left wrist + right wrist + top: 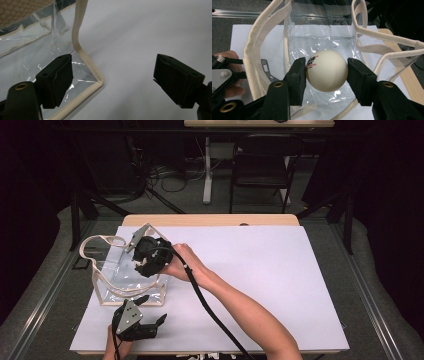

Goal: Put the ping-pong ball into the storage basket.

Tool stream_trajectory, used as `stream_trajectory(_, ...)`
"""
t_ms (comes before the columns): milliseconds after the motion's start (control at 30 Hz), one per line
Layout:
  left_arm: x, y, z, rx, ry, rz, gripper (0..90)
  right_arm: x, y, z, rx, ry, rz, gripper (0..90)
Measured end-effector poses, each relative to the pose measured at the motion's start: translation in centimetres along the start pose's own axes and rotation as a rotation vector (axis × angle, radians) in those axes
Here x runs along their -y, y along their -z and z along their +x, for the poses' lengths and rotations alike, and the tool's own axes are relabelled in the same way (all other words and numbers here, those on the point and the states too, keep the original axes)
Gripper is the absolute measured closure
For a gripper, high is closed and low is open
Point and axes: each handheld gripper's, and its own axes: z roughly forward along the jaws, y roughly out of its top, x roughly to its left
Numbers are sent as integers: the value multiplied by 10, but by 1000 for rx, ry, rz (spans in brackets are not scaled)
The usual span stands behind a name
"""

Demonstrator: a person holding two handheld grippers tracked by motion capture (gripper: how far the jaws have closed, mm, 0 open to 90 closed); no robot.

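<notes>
From the high view, your right gripper (145,257) hangs over the open mouth of the clear plastic tote bag with cream fabric trim and handles (117,280), which stands near the left edge of the white-covered counter (280,280). Your left gripper (150,326) rests low near the front edge, just in front of the bag, jaws pointing right.

In the left gripper view, your left gripper (113,80) has its jaws spread wide with nothing between them. The left jaw sits against the bag's clear wall, close by its trimmed bottom corner (98,81); the other jaw is out over bare counter.

In the right gripper view, your right gripper (327,72) pinches a white table-tennis ball with red and black print (327,71) squarely across its middle, directly above the bag's opening, with the clear floor of the bag below and the handles (384,40) fallen outward on both sides.

You look to be at the drop-in step. Next, lower the ball past the rim before spreading the jaws, so it lands inside and doesn't bounce out. If the bag seems ready to tip, steady its corner with the left gripper.
</notes>
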Motion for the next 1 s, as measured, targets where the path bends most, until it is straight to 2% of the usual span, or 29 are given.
stream_trajectory(1000,0,0,1,-3,-2,3,163,4,-7,3,-24,8,59,503)
